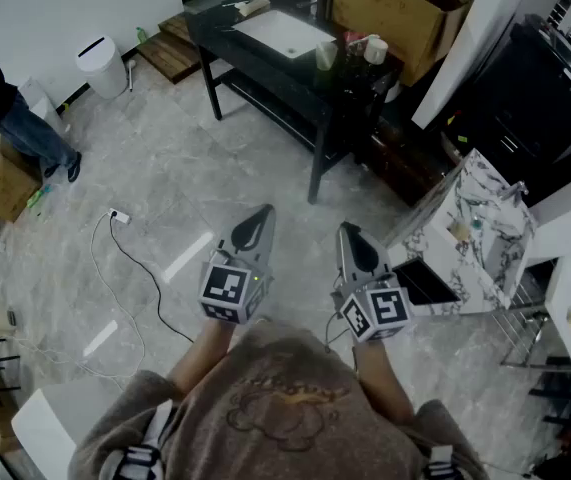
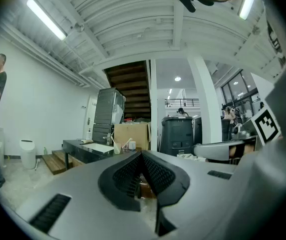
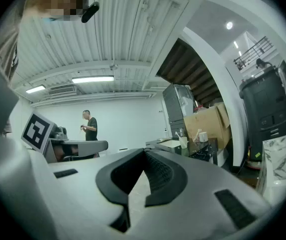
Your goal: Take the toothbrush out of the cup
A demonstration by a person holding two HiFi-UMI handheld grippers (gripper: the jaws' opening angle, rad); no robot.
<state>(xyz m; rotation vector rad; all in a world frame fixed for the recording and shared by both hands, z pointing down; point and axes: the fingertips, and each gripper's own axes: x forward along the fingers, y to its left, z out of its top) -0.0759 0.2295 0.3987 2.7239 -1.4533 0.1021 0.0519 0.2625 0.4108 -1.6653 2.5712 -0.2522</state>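
Well ahead of both pairs of fingertips, on a black table, stands the cup, with the toothbrush poking up out of it at a slant. From the head view the cup lies roughly in line with the gap between the two grippers and far beyond their reach.

The left gripper is clenched, its ribbed fingers meeting tip to tip with nothing between them. The right gripper is clenched on nothing as well. Both are held close to the person's chest, above the grey stone floor.

Beside the cup, on the left-finger side, a white basin sits in the table top. A white mug stands just on its other side, and a cardboard box rises behind. Far off to the left of the left fingers are a white bin, a trailing cable and another person. Near the right fingers stands a marbled counter.
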